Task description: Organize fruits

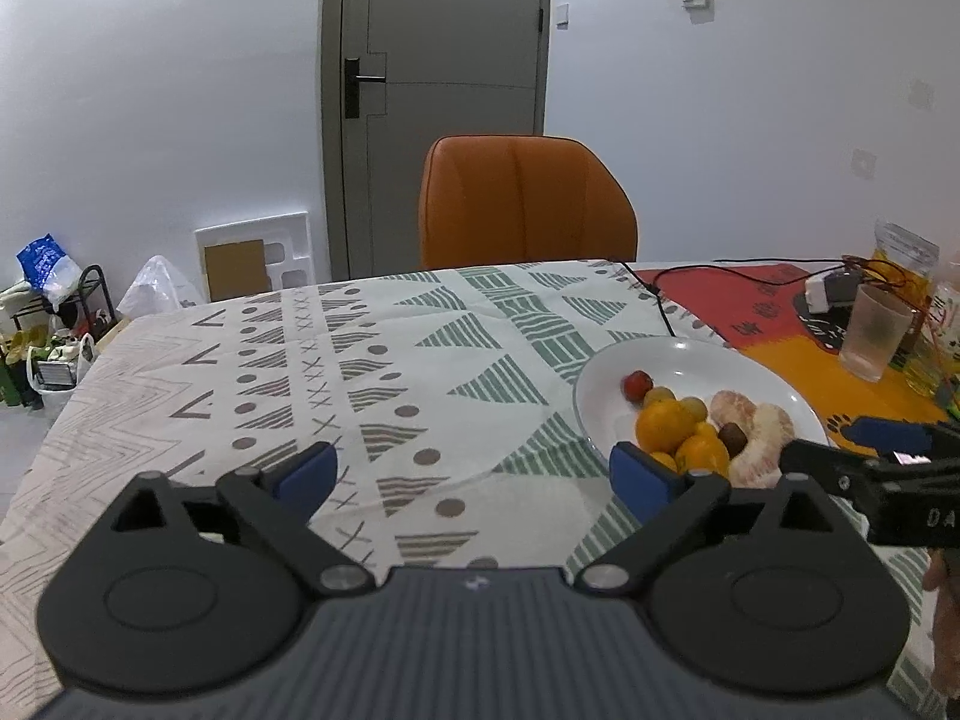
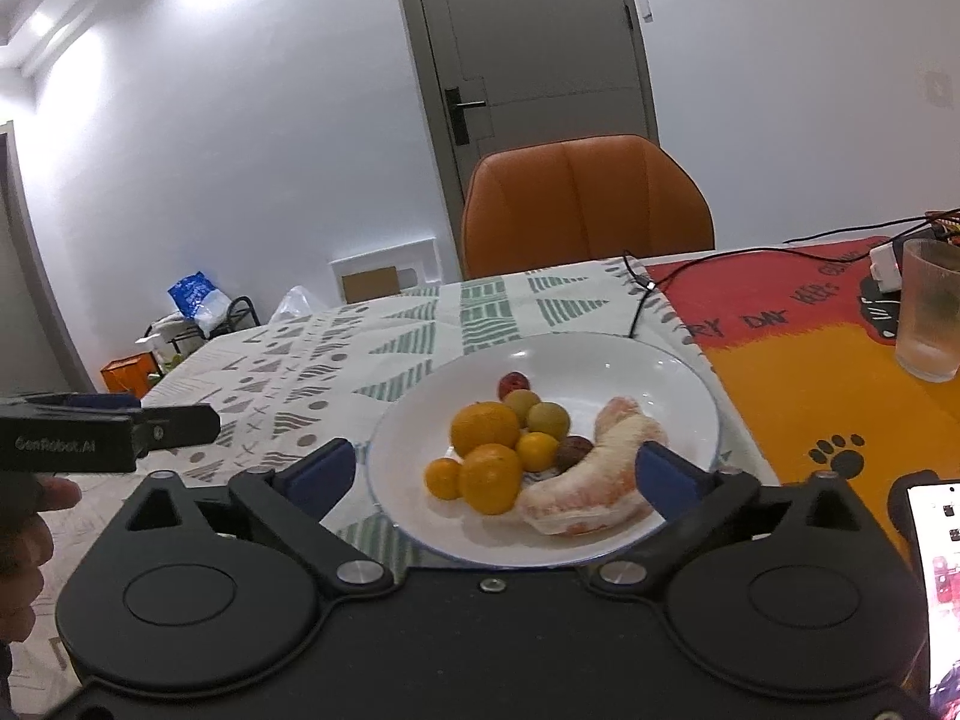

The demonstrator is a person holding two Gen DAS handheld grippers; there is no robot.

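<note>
A white plate [image 2: 600, 360] sits on the patterned tablecloth and holds several fruits: oranges [image 2: 485, 429], small yellow-green fruits [image 2: 548, 418], a red fruit [image 2: 513, 384], a brown fruit [image 2: 573, 452] and peeled pomelo pieces [image 2: 591, 489]. My right gripper [image 2: 495, 474] is open and empty, its fingers on either side of the plate's near part, above it. My left gripper [image 1: 474, 477] is open and empty over the cloth, left of the plate [image 1: 672, 354]. The oranges [image 1: 663, 426] and pomelo [image 1: 762, 450] show there too. The right gripper's side [image 1: 870, 450] shows at the right edge.
An orange chair [image 1: 525, 204] stands behind the table. A frosted cup [image 2: 930, 312], a black cable [image 2: 642, 288] and a white box [image 2: 885, 267] lie on the red-orange mat [image 2: 810, 372]. A phone [image 2: 936, 576] is at right. Bags and a rack [image 1: 54, 312] sit on the floor.
</note>
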